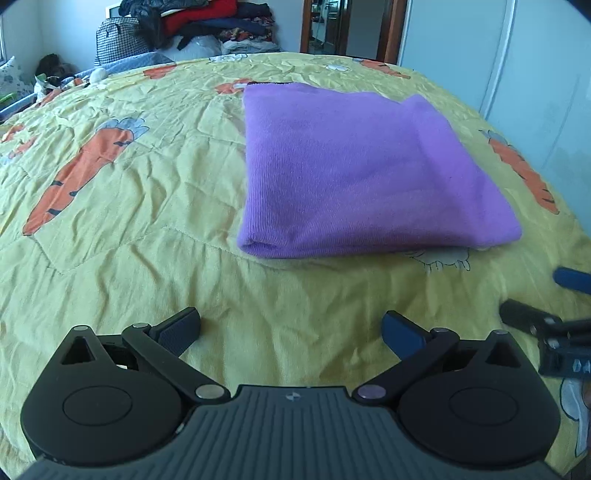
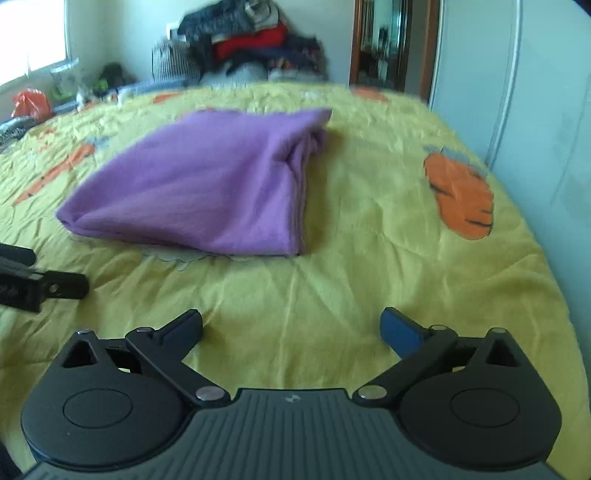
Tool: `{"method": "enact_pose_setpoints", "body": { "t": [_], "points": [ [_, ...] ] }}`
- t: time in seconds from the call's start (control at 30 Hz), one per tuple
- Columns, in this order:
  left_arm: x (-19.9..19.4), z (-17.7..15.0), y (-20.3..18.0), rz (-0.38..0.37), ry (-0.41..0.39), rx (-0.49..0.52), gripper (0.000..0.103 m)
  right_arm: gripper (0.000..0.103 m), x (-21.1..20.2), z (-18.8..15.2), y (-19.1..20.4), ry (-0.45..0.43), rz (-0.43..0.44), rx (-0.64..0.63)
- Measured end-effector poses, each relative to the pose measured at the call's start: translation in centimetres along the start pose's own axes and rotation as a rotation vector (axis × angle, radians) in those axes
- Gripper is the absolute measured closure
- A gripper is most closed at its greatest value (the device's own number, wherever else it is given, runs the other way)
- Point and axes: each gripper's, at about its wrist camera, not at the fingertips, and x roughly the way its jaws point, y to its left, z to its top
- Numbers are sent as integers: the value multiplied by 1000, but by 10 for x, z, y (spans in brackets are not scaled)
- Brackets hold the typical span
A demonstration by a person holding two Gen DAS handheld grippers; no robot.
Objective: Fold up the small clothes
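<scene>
Purple garment (image 1: 354, 170) lay folded flat on carrot bedspread (image 1: 129, 206); left gripper (image 1: 291, 328) and right gripper (image 2: 291, 326) hung wide open, empty, clear of cloth, fold apparently finished.

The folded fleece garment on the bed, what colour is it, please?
Purple folded fleece garment; clearest in the left wrist view.

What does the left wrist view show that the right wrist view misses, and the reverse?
Left wrist only: the purple cloth's black-trimmed far edge and a long carrot print to its left.
Right wrist only: the cloth's bunched right-hand side, an orange bag near the window.
Both: the folded purple cloth lying on the yellow bedspread, the clothes pile behind, and the left gripper and right gripper open, holding nothing.
</scene>
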Motion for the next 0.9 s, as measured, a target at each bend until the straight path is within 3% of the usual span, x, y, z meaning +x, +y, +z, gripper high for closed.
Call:
{"method": "enact_pose_setpoints", "body": {
  "t": [0.27,0.57,0.9],
  "points": [
    [1,-4,-8,63,-40,-43,0,0,22,23,0,76,-30,17],
    [9,2,-7,46,-76,-41,0,0,32,25,5,39,-39,22],
    [19,13,-14,100,-75,-74,0,0,21,14,15,15,-26,8]
  ]
}}
